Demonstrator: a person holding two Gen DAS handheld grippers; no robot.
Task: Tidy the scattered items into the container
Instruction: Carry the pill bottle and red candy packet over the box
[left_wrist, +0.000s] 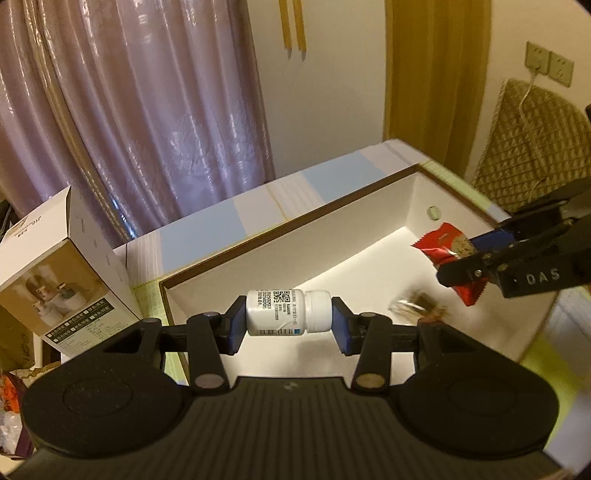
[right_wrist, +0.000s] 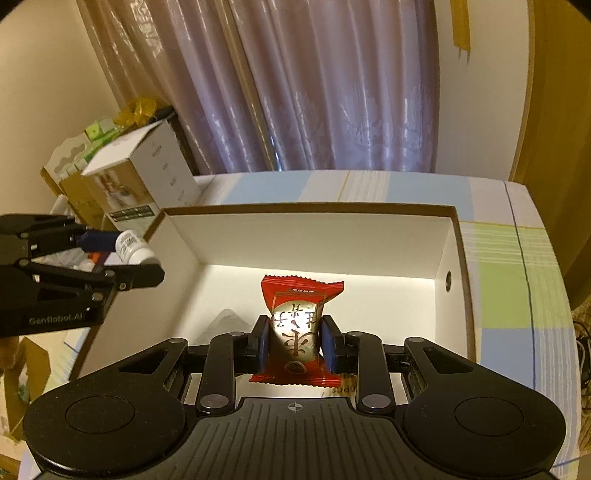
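Observation:
My left gripper is shut on a white pill bottle, held sideways over the near left corner of the white cardboard box. My right gripper is shut on a red snack packet, held upright above the box floor. In the left wrist view the right gripper hangs over the box's right side with the red packet in it. A small blurred brownish item lies on the box floor. The right wrist view shows the left gripper and the bottle beside the box's left wall.
The box sits on a table with a pastel checked cloth. A tall product carton stands at the box's left end, with clutter behind the carton. Purple curtains hang behind. A quilted cushion leans at the right.

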